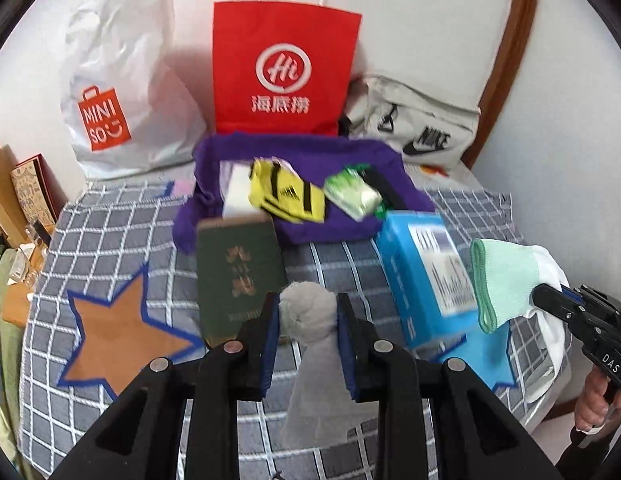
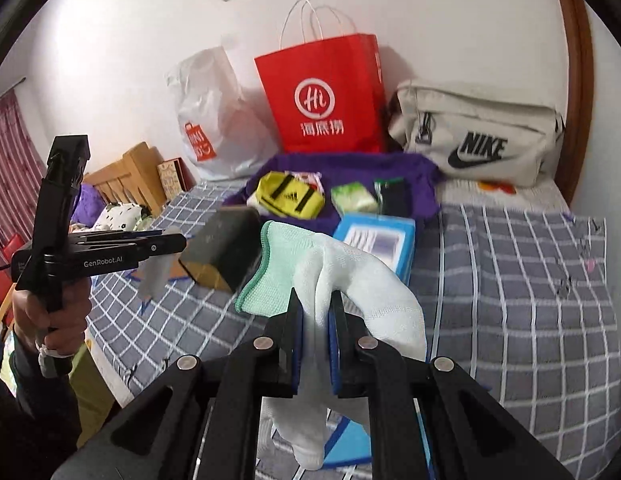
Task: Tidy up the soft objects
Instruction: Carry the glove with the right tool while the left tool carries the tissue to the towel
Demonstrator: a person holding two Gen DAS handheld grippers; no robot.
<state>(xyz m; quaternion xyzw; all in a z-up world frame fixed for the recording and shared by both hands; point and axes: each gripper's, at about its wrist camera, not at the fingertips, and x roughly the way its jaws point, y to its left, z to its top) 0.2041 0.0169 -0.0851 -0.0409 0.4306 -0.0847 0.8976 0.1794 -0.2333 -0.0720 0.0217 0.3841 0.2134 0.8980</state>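
Grey sock (image 1: 308, 312) sits clamped between the left gripper (image 1: 307, 316) jaws above the checked bed (image 1: 110, 240). Right gripper (image 2: 314, 320) jaws are clamped on a white glove (image 2: 350, 280) with a mint cuff.

Both views look forward along their own jaws, low over the bed (image 1: 110, 240) and toward the wall. The left wrist camera faces the red paper bag (image 1: 284, 72) almost head-on, with the right gripper (image 1: 550, 298) entering at its right edge. The right wrist camera sits further right, angled slightly left, with the left gripper (image 2: 166, 242) at its left side. The 2 views share the red paper bag, the purple cloth (image 2: 350, 168) and the Nike bag (image 2: 478, 136).
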